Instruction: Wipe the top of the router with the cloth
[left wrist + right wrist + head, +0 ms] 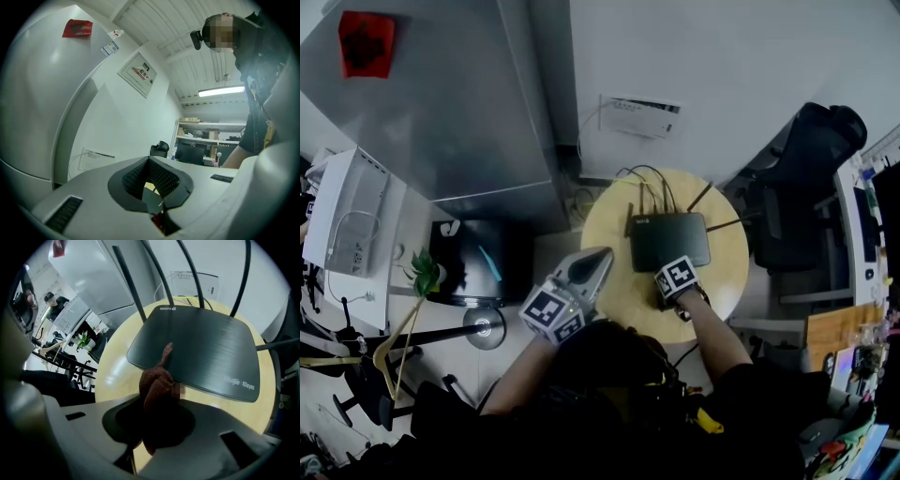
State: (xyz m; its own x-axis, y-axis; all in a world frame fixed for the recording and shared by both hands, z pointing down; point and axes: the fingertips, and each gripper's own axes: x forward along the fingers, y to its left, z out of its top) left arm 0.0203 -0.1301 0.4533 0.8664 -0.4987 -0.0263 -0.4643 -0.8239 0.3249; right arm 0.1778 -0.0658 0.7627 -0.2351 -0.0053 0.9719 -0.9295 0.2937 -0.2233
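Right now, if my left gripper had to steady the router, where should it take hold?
Probably the router's left edge, coming in from the left. It's a thin flat slab lying on the table. Antennas and cables line the far edge, and the right gripper with the cloth is at the near edge.

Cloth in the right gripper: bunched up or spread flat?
Bunched: the cloth is a crumpled wad clamped in the right gripper, one tip over the router.
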